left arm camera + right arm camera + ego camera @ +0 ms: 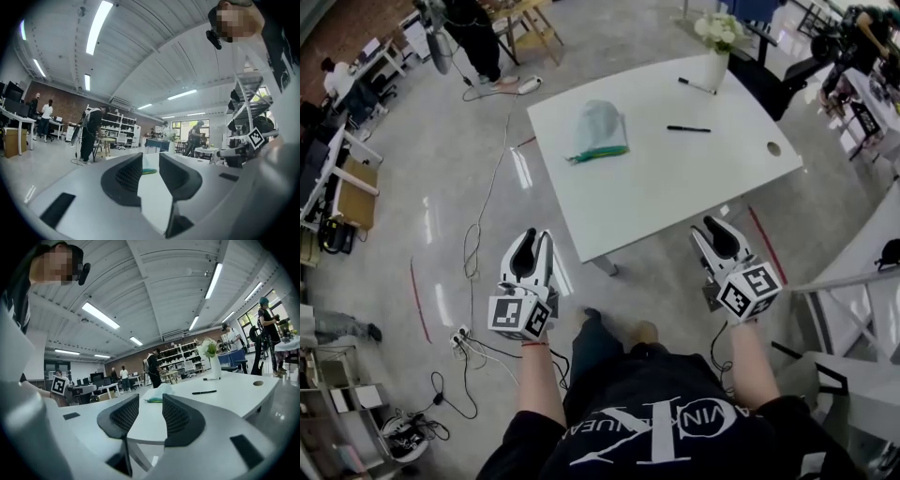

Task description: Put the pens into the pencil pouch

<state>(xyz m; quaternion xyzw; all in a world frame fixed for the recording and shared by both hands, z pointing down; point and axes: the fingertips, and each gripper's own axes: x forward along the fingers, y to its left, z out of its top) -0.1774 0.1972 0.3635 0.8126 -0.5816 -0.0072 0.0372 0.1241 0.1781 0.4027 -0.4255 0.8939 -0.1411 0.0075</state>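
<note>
Pouch (600, 129) sits on the left part of the bench (675, 187), one pen (688, 128) just right of it, second pen (697, 86) farther back beside the vase (715, 66). Left gripper (537, 240) and right gripper (710, 228) are off the near edge, over the floor (469, 169).

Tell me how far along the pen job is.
Nothing looks done: the near pen and far pen lie on the table, apart from the pouch. Nothing in hand: the left claw and right claw are open, empty, short of the table. Left: both pens into the pouch.
</note>
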